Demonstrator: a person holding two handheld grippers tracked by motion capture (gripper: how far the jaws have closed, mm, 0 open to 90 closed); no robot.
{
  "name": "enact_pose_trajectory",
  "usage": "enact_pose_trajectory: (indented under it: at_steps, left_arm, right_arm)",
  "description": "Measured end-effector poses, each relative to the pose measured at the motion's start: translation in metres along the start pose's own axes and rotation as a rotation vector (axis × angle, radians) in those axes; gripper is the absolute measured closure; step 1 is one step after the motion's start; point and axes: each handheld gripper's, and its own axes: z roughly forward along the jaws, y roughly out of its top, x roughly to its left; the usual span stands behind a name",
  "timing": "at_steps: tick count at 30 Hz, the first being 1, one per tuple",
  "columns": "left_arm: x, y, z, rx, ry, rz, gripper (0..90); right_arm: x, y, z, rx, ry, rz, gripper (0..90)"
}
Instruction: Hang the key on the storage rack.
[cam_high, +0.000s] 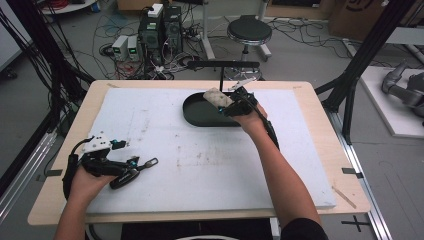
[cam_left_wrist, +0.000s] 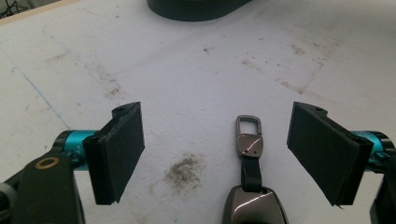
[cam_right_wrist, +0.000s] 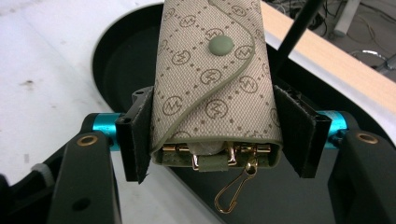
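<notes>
Across the frame's middle lies the white surface (cam_high: 200, 165). Upper centre, black oval tray (cam_high: 197, 116). Above its right rim, right tongs (cam_high: 231, 106) clamped on a beige monogram key pouch (cam_high: 217, 97), gold clip dangling. Lower left, left tongs (cam_high: 131, 169) gaping, dark key fob (cam_left_wrist: 251, 186) lying untouched between jaws.

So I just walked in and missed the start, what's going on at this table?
A person works with a tool in each hand. The right tool is shut on a beige patterned key pouch and holds it over the black oval tray at the far side of the white mat. The left tool rests open near the person, with a dark key fob lying on the mat between its jaws.
</notes>
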Motion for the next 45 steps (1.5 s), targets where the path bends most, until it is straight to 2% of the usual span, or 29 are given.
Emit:
enact_pose_trajectory:
  at_steps: [15,26,30,31,37,41,44,45]
  left_arm:
    - [-0.001,-0.002,0.003,0.013,0.001,-0.003,18.9]
    - [-0.001,-0.003,0.003,0.02,0.003,0.001,18.9]
    - [-0.001,-0.003,0.003,0.021,0.002,0.002,18.9]
    - [-0.001,-0.003,0.003,0.019,0.002,0.0,18.9]
    - [-0.002,-0.002,0.004,0.02,-0.008,0.0,18.9]
    - [-0.002,-0.002,0.005,0.022,-0.013,0.003,18.9]
    - [-0.002,-0.001,0.005,0.024,-0.014,0.005,18.7]
    - [-0.003,-0.001,0.006,0.02,-0.018,0.0,18.7]
  right_arm:
    - [-0.014,-0.012,0.034,0.094,-0.018,0.022,35.9]
    - [-0.025,-0.022,0.046,0.156,-0.028,0.085,33.2]
    - [-0.027,-0.021,0.042,0.131,-0.044,0.1,29.7]
    - [-0.027,-0.019,0.037,0.114,-0.062,0.1,27.4]
    - [-0.029,-0.018,0.02,0.1,-0.047,0.122,23.6]
    - [-0.027,-0.018,0.009,0.089,-0.04,0.112,22.1]
    - [-0.022,-0.018,-0.009,0.093,-0.04,0.087,21.1]
    - [-0.021,-0.018,-0.014,0.094,-0.031,0.093,20.9]
